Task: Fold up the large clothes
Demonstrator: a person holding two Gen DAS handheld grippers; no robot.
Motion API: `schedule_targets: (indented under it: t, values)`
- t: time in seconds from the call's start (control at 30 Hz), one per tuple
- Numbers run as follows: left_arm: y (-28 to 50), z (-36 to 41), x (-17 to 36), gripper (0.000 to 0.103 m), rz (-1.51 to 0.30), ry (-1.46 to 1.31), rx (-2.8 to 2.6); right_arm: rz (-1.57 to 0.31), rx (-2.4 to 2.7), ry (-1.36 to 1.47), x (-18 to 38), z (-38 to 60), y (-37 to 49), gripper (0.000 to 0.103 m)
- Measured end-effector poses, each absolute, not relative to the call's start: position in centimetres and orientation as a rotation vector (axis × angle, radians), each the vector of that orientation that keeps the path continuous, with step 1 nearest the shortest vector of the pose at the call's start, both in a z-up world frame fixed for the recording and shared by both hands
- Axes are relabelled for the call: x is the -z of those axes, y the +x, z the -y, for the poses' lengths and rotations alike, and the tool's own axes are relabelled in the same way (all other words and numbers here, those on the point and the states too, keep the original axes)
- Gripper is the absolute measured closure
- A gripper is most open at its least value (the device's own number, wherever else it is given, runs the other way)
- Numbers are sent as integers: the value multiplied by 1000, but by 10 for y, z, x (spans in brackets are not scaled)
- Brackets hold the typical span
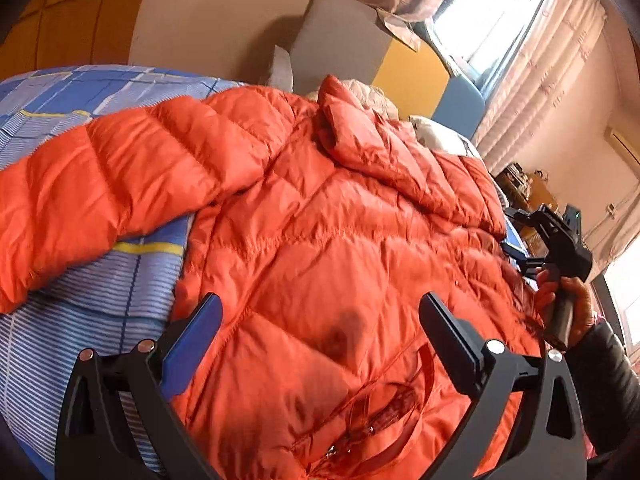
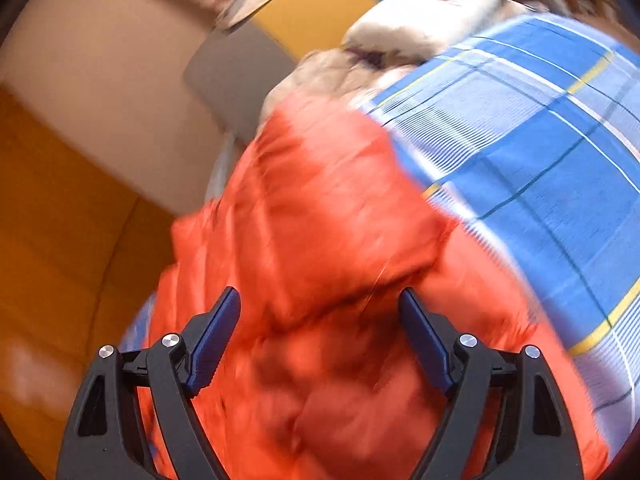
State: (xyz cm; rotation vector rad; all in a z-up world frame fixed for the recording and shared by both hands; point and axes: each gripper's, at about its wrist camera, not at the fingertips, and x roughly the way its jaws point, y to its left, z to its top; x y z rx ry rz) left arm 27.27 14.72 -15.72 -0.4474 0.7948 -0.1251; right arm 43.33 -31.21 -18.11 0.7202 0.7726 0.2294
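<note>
An orange puffer jacket [image 1: 328,216] lies spread on a bed with a blue plaid sheet [image 1: 92,92]. One sleeve [image 1: 100,184] stretches to the left and the hood [image 1: 360,128] is bunched at the far end. My left gripper [image 1: 320,304] hovers open over the jacket's lower body, nothing between its fingers. At the jacket's right edge a hand [image 1: 572,304] holds my right gripper [image 1: 510,230]. The blurred right wrist view shows that gripper [image 2: 319,294] open above orange jacket fabric [image 2: 320,208], with the sheet [image 2: 540,152] to the right.
A padded headboard [image 1: 340,36] in grey, yellow and blue panels stands beyond the hood, with a pale pillow [image 1: 436,134] beside it. A curtained window [image 1: 492,12] is at the upper right and cluttered shelves [image 1: 528,188] are past the bed's right side.
</note>
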Motion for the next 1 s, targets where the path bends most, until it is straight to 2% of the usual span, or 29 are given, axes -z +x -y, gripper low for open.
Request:
schedule_targets:
  t: [0.13, 0.43, 0.7, 0.83, 0.87, 0.93, 0.97, 1.0]
  values:
    - [282, -151, 150, 5, -782, -477, 127, -765, -196, 792, 185, 329, 448, 22]
    - [346, -147, 136, 5, -735, -531, 220, -795, -258, 759, 194, 324, 453, 22]
    - [427, -143, 143, 19, -810, -478, 286, -808, -268, 728, 193, 322, 466, 22]
    - [458, -140, 151, 29, -836, -476, 283, -832, -235, 665, 193, 318, 468, 22]
    - [465, -138, 152, 39, -845, -465, 281, -832, -233, 648, 191, 317, 466, 22]
    - [474, -132, 155, 50, -863, -451, 282, -843, -211, 560, 184, 312, 459, 22]
    - [477, -129, 156, 63, -868, -433, 273, -843, -198, 515, 181, 309, 455, 22]
    - [477, -128, 157, 71, -870, -422, 269, -834, -192, 459, 176, 304, 448, 22]
